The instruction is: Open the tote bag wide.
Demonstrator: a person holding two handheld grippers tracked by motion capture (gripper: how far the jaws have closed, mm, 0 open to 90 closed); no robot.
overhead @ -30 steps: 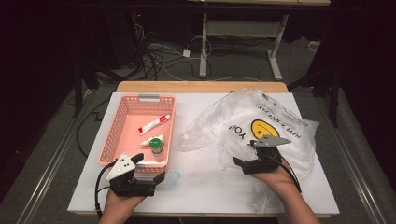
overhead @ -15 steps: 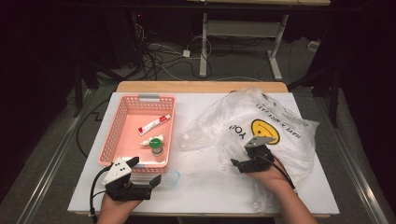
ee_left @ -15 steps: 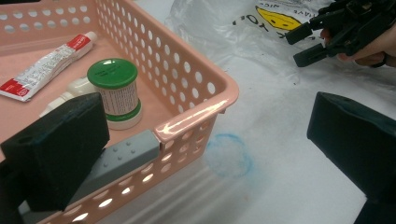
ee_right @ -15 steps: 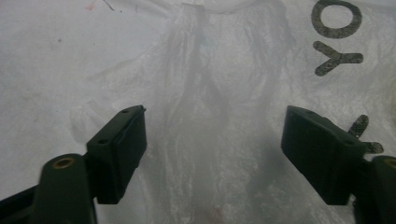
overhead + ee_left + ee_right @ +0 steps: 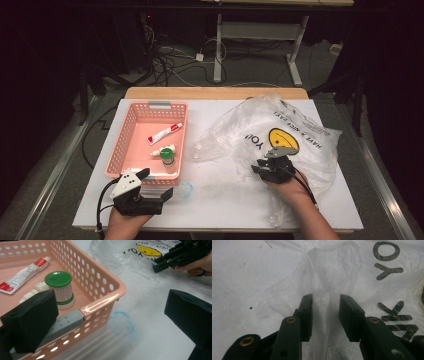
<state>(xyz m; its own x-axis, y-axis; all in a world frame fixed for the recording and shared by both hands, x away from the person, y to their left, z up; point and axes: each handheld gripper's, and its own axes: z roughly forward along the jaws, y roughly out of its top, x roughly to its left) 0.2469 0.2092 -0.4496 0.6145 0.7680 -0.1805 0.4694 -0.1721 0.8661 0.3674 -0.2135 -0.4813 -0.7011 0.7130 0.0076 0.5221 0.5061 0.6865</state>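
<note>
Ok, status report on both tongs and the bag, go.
Right tongs have just been closing, a fold of the plastic bag between them, gap still visible. Left tongs open by the pink basket corner. Nothing blocking the bag.

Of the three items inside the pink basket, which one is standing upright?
The small bottle with the green cap stands upright, at the basket's near end. The red-and-white toothpaste tube and the small white bottle beside it both lie flat.
</note>
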